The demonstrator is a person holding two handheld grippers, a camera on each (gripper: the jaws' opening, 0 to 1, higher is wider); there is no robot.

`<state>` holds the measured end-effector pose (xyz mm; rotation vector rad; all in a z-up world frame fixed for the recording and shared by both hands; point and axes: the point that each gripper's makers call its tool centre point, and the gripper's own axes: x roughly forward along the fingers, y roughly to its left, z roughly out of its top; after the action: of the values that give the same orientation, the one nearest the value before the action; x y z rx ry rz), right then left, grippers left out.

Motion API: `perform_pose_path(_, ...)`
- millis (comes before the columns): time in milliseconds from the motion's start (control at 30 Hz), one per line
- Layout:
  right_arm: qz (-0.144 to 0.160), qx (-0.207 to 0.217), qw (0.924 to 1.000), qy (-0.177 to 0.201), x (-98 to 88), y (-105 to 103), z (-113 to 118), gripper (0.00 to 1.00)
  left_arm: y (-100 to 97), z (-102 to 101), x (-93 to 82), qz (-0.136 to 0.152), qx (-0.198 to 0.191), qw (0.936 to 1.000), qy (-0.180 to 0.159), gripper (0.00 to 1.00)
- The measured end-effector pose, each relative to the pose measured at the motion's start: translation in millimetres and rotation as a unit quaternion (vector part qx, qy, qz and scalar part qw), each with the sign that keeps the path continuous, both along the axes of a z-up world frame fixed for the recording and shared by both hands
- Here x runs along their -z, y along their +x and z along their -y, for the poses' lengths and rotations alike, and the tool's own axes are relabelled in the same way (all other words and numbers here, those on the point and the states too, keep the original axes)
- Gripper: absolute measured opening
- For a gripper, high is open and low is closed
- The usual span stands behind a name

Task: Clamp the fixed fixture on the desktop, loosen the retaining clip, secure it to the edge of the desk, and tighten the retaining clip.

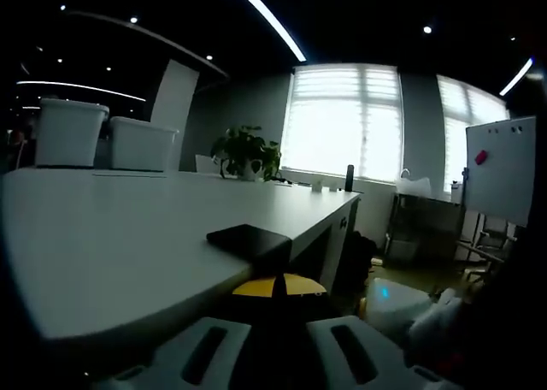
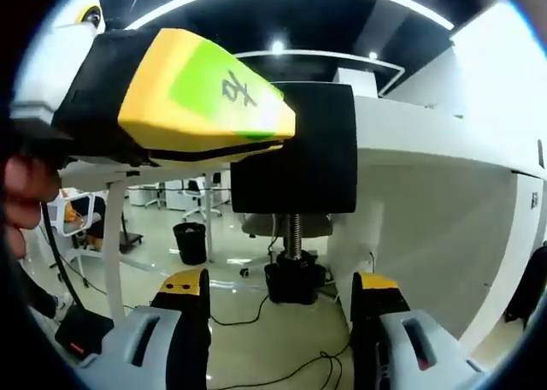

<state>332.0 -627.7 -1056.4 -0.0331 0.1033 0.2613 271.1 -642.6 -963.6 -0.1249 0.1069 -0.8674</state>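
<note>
Here, fixture above right tongs.

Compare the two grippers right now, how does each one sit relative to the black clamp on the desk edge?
The left gripper looks across the white desk's top at the black clamp and presses against it, jaws nearly together; whether it grips is unclear. The right gripper sits below the desktop, jaws wide apart either side of the clamp's screw knob, not touching it. Both have pale jaws with yellow and black tips.
</note>
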Motion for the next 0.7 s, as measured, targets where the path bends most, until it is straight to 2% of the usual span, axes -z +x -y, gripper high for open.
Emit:
perform_pose_path(100, 0.002, 0.02, 0.9997, -0.015, 1.1, 7.7, 5.5, 0.41, 0.6, -0.5, -0.4, 0.0, 0.0, 1.0, 0.001, 0.01)
perform_pose_path(133, 0.007, 0.025, 0.999, -0.036, 0.0, 5.4, 9.4, 0.32, 0.6, -0.6, -0.4, -0.001, 0.001, 1.0, 0.003, 0.01)
perform_pose_path(167, 0.013, 0.028, 0.9984, -0.047, -1.4, 3.6, 11.6, 0.28, 1.6, -1.0, -0.2, -0.001, 0.001, 1.0, 0.004, 0.01)
perform_pose_path(233, 0.018, 0.022, 0.9987, -0.042, -2.2, 3.5, 7.3, 0.24, 2.7, -1.5, 0.2, 0.0, 0.001, 1.0, 0.005, 0.01)
perform_pose_path(400, 0.024, 0.01, 0.9982, -0.054, -4.7, 5.2, 6.1, 0.23, 4.9, -2.5, 1.1, 0.004, -0.003, 0.9999, 0.009, 0.01)
perform_pose_path(467, 0.031, -0.004, 0.9976, -0.061, -5.2, 4.7, 7.6, 0.22, 6.0, -2.6, 1.0, 0.003, -0.006, 0.9999, 0.01, 0.01)
perform_pose_path(533, 0.042, -0.033, 0.9963, -0.068, -5.6, 3.8, 5.1, 0.22, 7.9, -3.0, 1.1, 0.0, -0.008, 0.9999, 0.011, 0.01)
perform_pose_path(567, 0.045, -0.05, 0.9956, -0.065, -5.4, 3.8, 4.0, 0.22, 7.7, -2.8, 0.9, 0.008, -0.01, 0.9997, 0.021, 0.01)
perform_pose_path(700, 0.034, -0.132, 0.9897, -0.044, -3.7, 3.1, -3.0, 0.21, 5.9, -0.7, 0.9, 0.02, -0.021, 0.9989, 0.037, 0.01)
